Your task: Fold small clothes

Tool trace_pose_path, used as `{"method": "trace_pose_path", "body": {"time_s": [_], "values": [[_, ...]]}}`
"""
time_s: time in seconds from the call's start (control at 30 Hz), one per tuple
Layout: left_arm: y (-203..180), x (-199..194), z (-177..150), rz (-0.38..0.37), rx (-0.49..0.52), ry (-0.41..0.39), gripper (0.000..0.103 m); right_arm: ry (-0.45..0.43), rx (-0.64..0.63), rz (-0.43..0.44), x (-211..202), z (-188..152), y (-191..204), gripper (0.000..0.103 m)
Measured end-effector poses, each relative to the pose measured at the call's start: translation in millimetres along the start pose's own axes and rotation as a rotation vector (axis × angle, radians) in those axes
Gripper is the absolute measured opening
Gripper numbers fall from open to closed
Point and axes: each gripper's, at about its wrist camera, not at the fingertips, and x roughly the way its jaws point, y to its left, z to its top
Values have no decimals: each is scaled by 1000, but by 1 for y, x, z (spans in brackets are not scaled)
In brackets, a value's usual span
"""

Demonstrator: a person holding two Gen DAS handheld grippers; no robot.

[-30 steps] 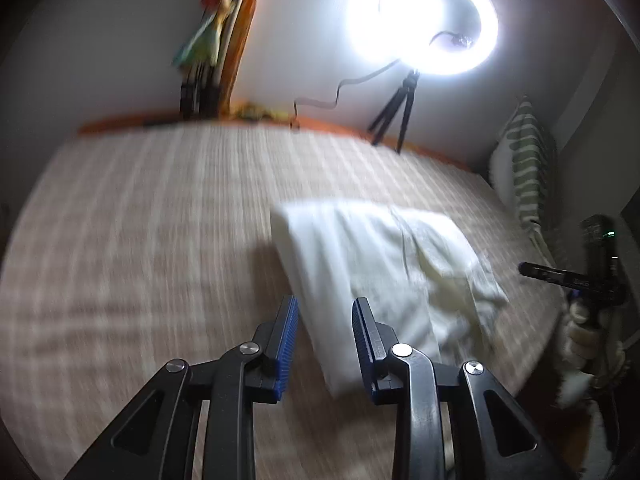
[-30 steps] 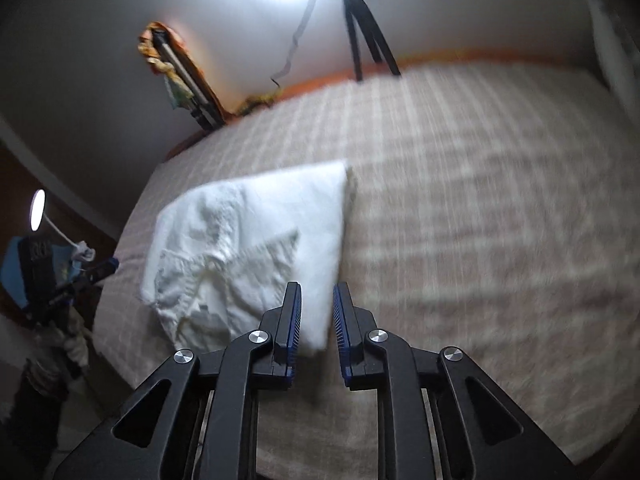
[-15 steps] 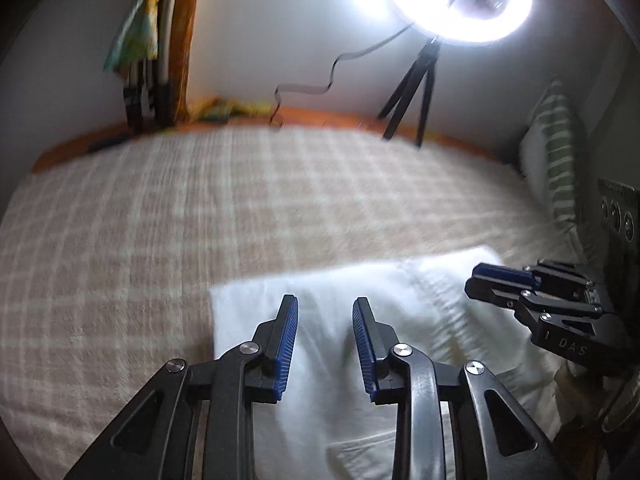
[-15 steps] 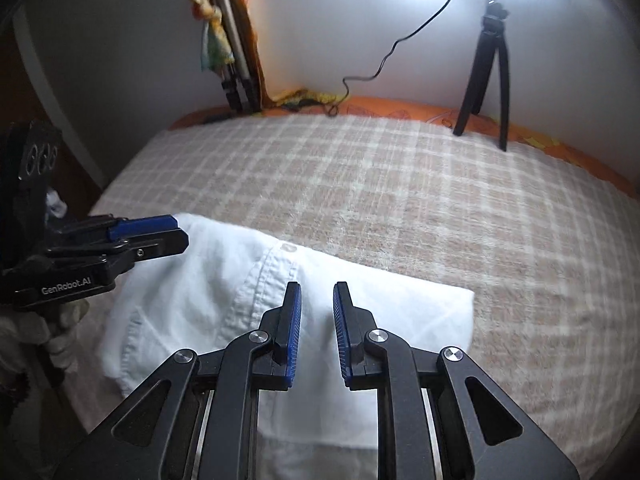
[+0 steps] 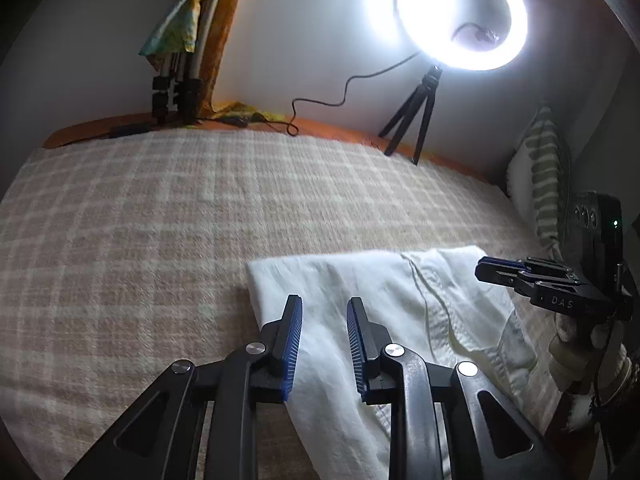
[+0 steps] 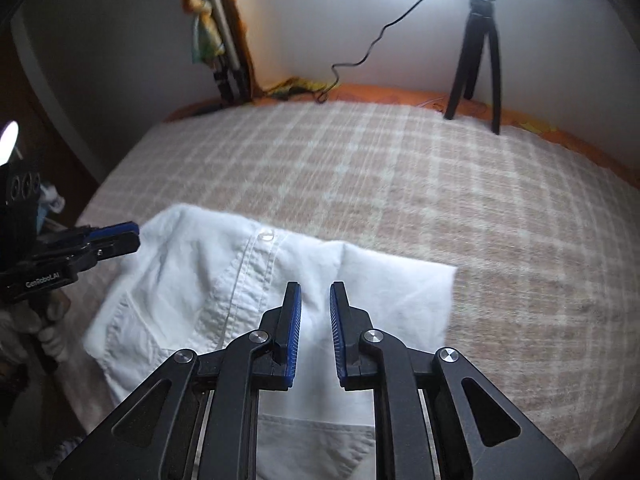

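Note:
A white button-up shirt point(image 5: 380, 300) lies folded on the checked bed cover point(image 5: 160, 220), its button placket and a pocket facing up point(image 6: 192, 272). My left gripper point(image 5: 324, 300) hovers over the shirt's left near edge. Its jaws are closing, with a clear gap and only the cloth below showing through it. My right gripper point(image 6: 316, 285) is over the shirt's near middle, jaws closing too, a narrow gap left and nothing pinched. Each gripper shows in the other's view: the right gripper point(image 5: 500, 270) at the shirt's right side, the left gripper point(image 6: 120, 236) at its left corner.
A lit ring light point(image 5: 460, 12) on a small black tripod point(image 6: 480, 48) stands at the bed's far edge, its cable trailing left. Folded stands with a coloured cloth point(image 5: 176, 60) lean in the far corner. A striped pillow point(image 5: 540, 184) sits at the right.
Both grippers have swung round and come lower over the shirt's near edge, so it fills more of each view. The jaws of both have narrowed a little.

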Motion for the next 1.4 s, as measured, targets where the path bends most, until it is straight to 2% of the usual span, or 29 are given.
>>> {"method": "trace_pose_path", "body": {"time_s": [0.1,0.3,0.47,0.57,0.63,0.73,0.83,0.93,1.1,1.2,1.3,1.4], "values": [[-5,6,10,5,20,0,22,-3,4,5,0,7,-4,13],[-24,45,19,-7,68,38,25,27,-11,31,34,19,6,13],[-27,72,17,76,115,70,28,74,-95,-11,60,18,19,13],[-17,77,12,73,104,73,28,87,-67,-25,70,17,12,13],[-11,73,10,81,102,74,27,93,-49,-30,67,19,9,13],[7,48,12,65,22,48,22,70,-29,-34,44,19,7,15],[25,14,14,13,-58,4,22,30,-9,12,11,9,7,17],[28,-5,12,-24,-71,-11,22,15,-19,22,-12,-5,11,17],[4,-7,-18,-56,34,69,22,34,-27,41,-29,-30,14,17],[-2,-1,-43,-2,85,112,22,77,-17,32,-25,-48,11,17],[4,-3,-70,-8,66,121,24,119,-15,14,-17,-67,5,17],[9,-10,-84,-22,37,120,25,107,26,51,-26,-82,-5,17]]}}
